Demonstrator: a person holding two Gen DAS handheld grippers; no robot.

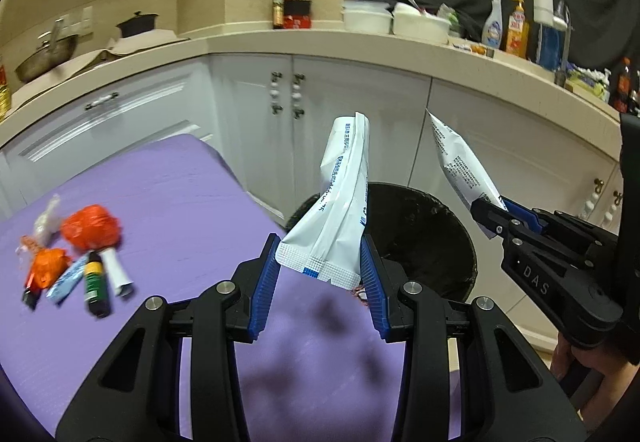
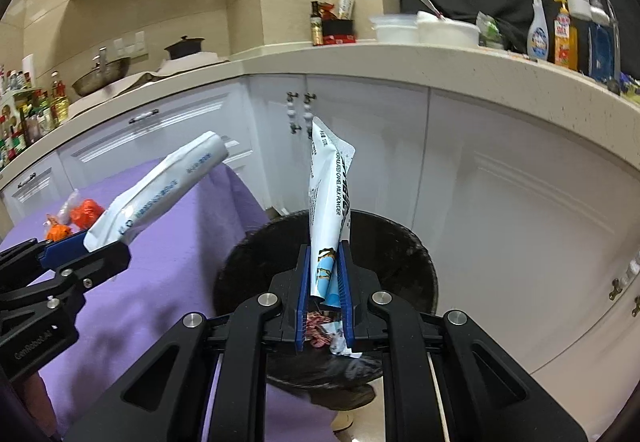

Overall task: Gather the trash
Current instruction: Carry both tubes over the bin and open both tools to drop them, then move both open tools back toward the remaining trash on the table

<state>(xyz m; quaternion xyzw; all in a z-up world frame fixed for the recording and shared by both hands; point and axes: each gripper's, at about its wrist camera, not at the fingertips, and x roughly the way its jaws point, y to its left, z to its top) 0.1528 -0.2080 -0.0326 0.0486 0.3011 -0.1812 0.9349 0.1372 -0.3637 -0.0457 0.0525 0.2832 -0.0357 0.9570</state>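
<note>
- Sachets: right gripper (image 2: 325, 274) is clamped nearly closed on a camel-milk-powder sachet (image 2: 326, 198), long axis upright, directly over the black trash bin (image 2: 416, 262).
- Left gripper (image 1: 320, 266), part-open, pinches a white sachet (image 1: 340, 202) above the purple tabletop's (image 1: 180, 194) right edge, beside the bin.
- Remaining wrappers (image 1: 80, 246) lie near the tabletop's far left edge.

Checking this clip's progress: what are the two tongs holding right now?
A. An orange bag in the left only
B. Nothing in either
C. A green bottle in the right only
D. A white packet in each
D: the left tongs clamp a white pouch, and the right tongs grip a milk powder sachet, both near the black bin.
</note>
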